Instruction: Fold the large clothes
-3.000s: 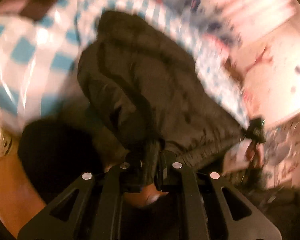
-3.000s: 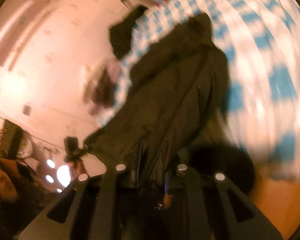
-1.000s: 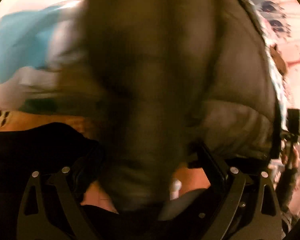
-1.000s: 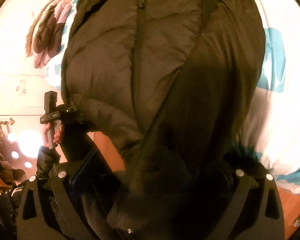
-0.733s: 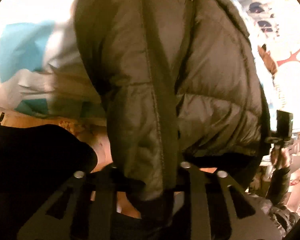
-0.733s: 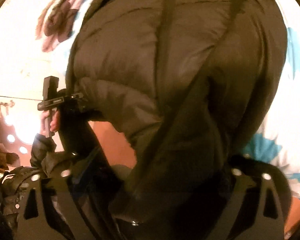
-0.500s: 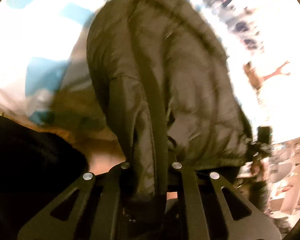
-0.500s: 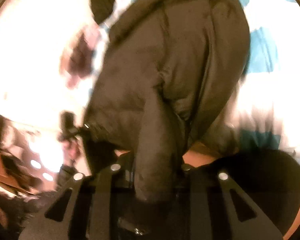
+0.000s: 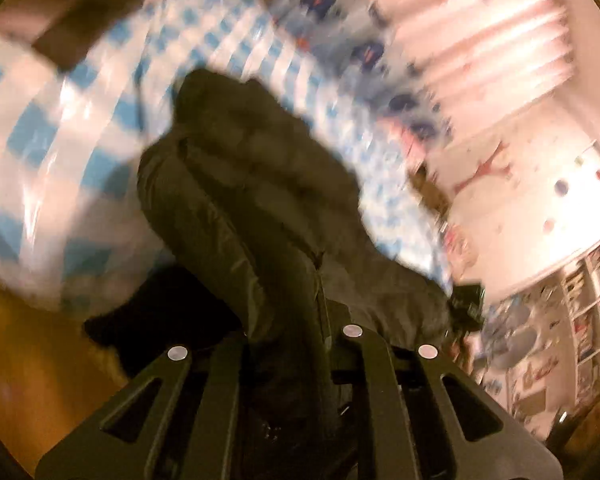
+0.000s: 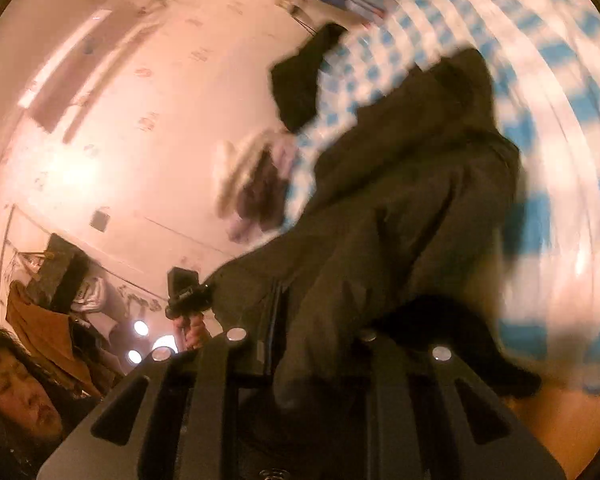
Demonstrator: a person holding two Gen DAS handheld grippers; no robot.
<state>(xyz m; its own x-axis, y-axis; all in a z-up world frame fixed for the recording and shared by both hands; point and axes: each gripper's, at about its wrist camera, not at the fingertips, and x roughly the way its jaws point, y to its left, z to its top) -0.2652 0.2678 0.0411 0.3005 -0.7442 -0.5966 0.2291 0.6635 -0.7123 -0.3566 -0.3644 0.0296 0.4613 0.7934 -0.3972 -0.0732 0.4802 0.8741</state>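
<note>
A dark olive quilted puffer jacket [image 9: 268, 208] is held at its near hem by both grippers, and from the fingers it runs away toward the far side of a bed covered in a blue-and-white checked sheet [image 9: 60, 128]. Its long axis lies from the near hem, at the fingers, to the far end resting on the sheet, which looks like the collar or hood, though blur makes that uncertain.

The left gripper [image 9: 288, 344] is seen with its fingers drawn almost fully together, a fold of the hem beside the front placket being pinched between them. The right gripper [image 10: 304, 340] is closed to a narrow gap on a thicker bunch of the same hem. Neither hand is clearly nearer: each has its own hem corner, the jacket's width being spanned between them. In the right wrist view the left gripper's handle [image 10: 186, 292] is seen at the left hem corner, gripped by a hand.

Judged from the task, the coming move is likely a carry of the near hem over toward the far end, so the fold would run across the long axis; the two corners would need to travel level with each other, or the puffy layers may skew.

No container is made out in either view. Another dark garment [image 10: 304, 84] and a pale, furry bundle [image 10: 252, 184] lie on the bed beyond the jacket's left side, apart from it. Shelving [image 9: 580, 312] is visible at the right.
</note>
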